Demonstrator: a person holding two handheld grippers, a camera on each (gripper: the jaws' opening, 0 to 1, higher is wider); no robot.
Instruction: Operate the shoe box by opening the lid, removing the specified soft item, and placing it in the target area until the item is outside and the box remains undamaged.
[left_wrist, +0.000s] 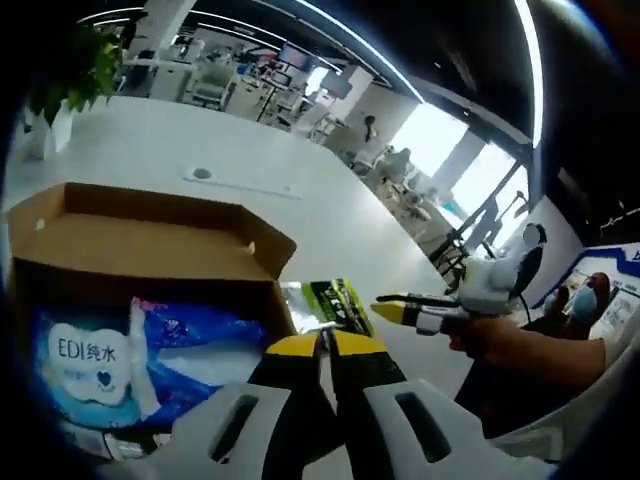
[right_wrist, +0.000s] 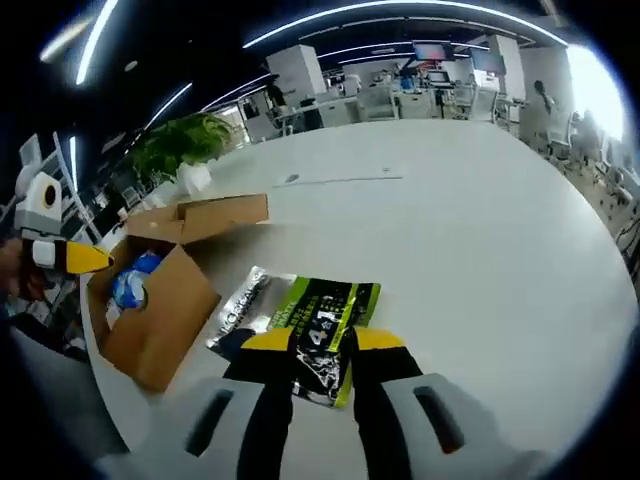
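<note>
My right gripper (right_wrist: 322, 345) sits low over the pouch (right_wrist: 318, 335), its jaws a little apart with the pouch's near edge between the tips; whether they touch it I cannot tell. The pouch lies flat on the table (right_wrist: 480, 220), just beside the open box (right_wrist: 165, 290). My left gripper (left_wrist: 325, 345) has its jaws nearly together, holding nothing, above the wipes (left_wrist: 85, 365) inside the box.

The left gripper (left_wrist: 322, 345) has its jaws closed together; the right gripper (right_wrist: 310, 343) is spread apart.
</note>
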